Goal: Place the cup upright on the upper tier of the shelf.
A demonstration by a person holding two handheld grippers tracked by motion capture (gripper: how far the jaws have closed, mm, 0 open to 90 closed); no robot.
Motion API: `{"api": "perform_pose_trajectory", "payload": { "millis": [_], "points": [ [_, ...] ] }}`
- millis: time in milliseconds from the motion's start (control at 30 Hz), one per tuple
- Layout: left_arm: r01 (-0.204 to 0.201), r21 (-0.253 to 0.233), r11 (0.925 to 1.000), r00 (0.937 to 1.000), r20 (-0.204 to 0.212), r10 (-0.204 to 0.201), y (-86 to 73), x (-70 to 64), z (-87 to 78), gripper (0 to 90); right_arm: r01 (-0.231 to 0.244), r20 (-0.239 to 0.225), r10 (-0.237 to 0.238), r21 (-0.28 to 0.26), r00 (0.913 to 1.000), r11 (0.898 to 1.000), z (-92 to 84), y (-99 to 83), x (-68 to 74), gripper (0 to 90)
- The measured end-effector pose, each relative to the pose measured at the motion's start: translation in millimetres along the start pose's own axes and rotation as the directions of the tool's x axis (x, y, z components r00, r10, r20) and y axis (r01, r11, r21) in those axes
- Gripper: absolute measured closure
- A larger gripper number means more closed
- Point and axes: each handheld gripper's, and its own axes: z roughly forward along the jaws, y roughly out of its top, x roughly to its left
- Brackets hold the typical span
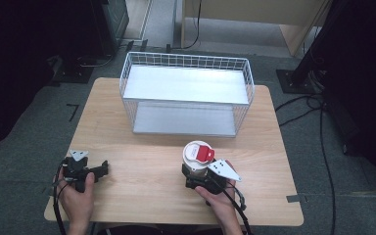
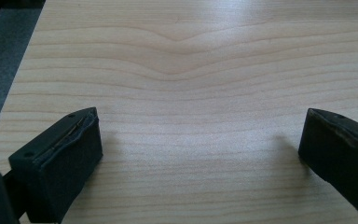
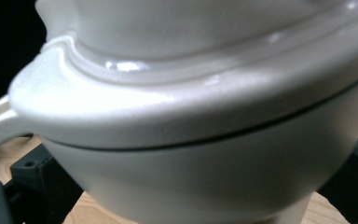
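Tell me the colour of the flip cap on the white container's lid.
Red, on a white lid; the flip cap shows best in the high view.

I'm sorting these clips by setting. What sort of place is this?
Probably a lab or recording workspace, not a home: a bare wooden table on grey carpet, black stands with trailing cables around it, and a white wire basket set out like a test prop.

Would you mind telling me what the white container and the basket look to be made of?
White container: probably glossy moulded plastic, judging by sharp highlights and a lid seam. Basket: seemingly white-coated metal wire, a thin open grid.
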Motion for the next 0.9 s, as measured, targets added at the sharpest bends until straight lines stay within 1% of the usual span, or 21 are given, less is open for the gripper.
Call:
{"api": "perform_pose_trajectory", "payload": {
  "millis": [100,133,167,333,367,467,533,567,600,667,833,867,900],
  "points": [
    [0.000,0.000,1.0000,1.0000,0.000,0.000,0.0,0.0,0.0,0.0,-0.002,0.013,0.002,-0.019,0.9999,1.000,1.1,-2.4,1.4,2.1],
    [-0.001,0.000,1.0000,1.0000,0.000,0.001,0.1,0.0,0.0,0.0,0.008,0.018,-0.007,-0.027,0.9998,1.000,0.6,-2.6,2.0,2.7],
    [-0.001,0.000,1.0000,1.0000,0.000,0.001,0.1,0.0,0.0,0.0,0.008,0.018,-0.007,-0.027,0.9998,1.000,0.6,-2.6,2.0,2.7],
    [-0.001,0.001,1.0000,1.0000,0.000,0.001,0.0,0.0,0.0,0.0,0.037,0.064,-0.033,-0.062,0.9974,0.997,-1.7,-5.4,6.7,5.2],
    [0.000,0.000,1.0000,1.0000,0.000,0.000,0.0,0.0,0.0,0.0,0.037,0.072,-0.032,-0.069,0.9969,0.997,-1.9,-6.8,7.9,5.3],
    [0.000,0.000,1.0000,1.0000,0.000,0.000,0.0,0.0,0.0,0.0,0.033,0.077,-0.027,-0.078,0.9967,0.996,-1.9,-8.3,8.9,5.1],
    [0.000,0.000,1.0000,1.0000,0.000,0.000,0.0,0.0,0.0,0.0,0.020,0.079,-0.013,-0.088,0.9968,0.996,-1.3,-9.7,9.3,4.3],
    [0.000,0.000,1.0000,1.0000,0.000,0.000,0.0,0.0,0.0,0.0,0.011,0.087,-0.003,-0.094,0.9962,0.995,-0.3,-11.2,10.6,3.6],
    [0.000,0.000,1.0000,1.0000,0.000,0.000,0.0,0.0,0.0,0.0,0.011,0.087,-0.003,-0.094,0.9962,0.995,-0.3,-11.2,10.6,3.6],
    [0.000,0.000,1.0000,1.0000,0.000,0.000,0.0,0.0,0.0,0.0,0.021,0.109,-0.011,-0.096,0.9940,0.995,2.8,-13.6,13.0,2.4],
    [-0.001,0.000,1.0000,1.0000,0.000,0.001,0.0,0.0,0.0,0.0,0.020,0.128,-0.007,-0.107,0.9918,0.994,4.6,-14.5,15.3,2.8],
    [-0.001,0.000,1.0000,1.0000,0.000,0.001,0.0,0.0,0.0,0.0,0.032,0.150,-0.014,-0.117,0.9886,0.993,5.3,-15.2,16.1,7.0],
    [-0.001,0.000,1.0000,1.0000,0.000,0.001,0.0,0.0,0.0,0.0,0.032,0.150,-0.014,-0.117,0.9886,0.993,5.3,-15.2,16.1,7.0]
  ]
}}
